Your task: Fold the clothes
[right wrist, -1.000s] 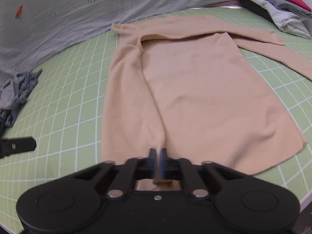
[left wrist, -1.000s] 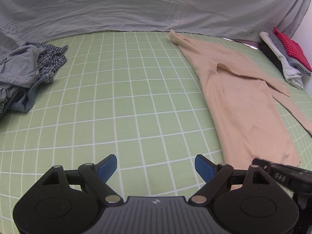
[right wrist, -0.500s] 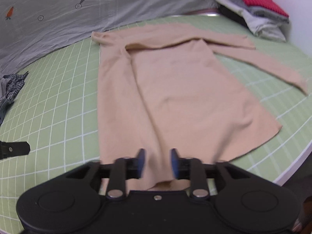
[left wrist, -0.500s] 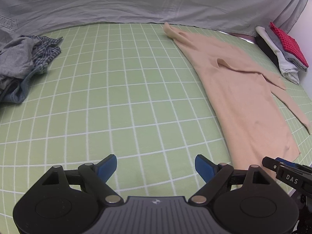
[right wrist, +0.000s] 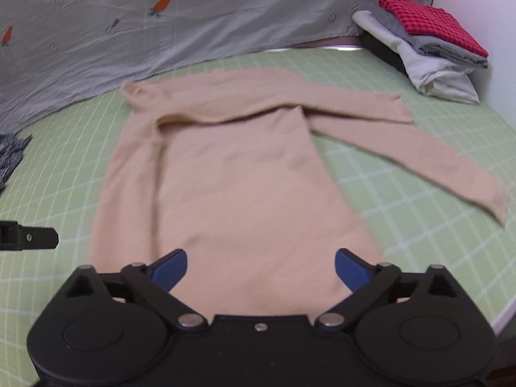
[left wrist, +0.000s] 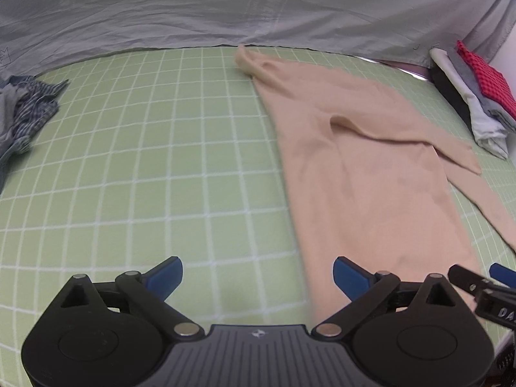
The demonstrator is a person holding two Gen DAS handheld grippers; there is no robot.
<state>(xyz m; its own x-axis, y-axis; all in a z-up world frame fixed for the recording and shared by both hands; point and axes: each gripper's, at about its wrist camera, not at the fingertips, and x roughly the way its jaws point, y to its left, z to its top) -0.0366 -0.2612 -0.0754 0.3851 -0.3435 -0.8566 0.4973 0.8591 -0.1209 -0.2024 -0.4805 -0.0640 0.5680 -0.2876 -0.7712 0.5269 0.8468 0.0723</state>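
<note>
A beige long-sleeved sweater [right wrist: 245,180] lies flat on the green checked surface [left wrist: 145,167], its body folded lengthwise and both sleeves stretched to the right. In the left wrist view the same sweater [left wrist: 364,174] runs down the right half. My right gripper [right wrist: 261,266] hovers open over the sweater's near hem with nothing between its blue pads. My left gripper [left wrist: 258,274] is open above bare surface just left of the hem. The right gripper's fingertip [left wrist: 501,274] shows at the lower right of the left wrist view.
A stack of folded clothes [right wrist: 422,42] topped by a red checked piece sits at the far right. A heap of crumpled blue and plaid clothes [left wrist: 22,119] lies at the far left. A grey printed sheet [left wrist: 258,9] hangs behind. The table edge [right wrist: 503,312] is near right.
My right gripper let go of the sweater's hem and opened wide, pulling back. The sweater now lies flat. The left gripper stayed open and shifted slightly.
</note>
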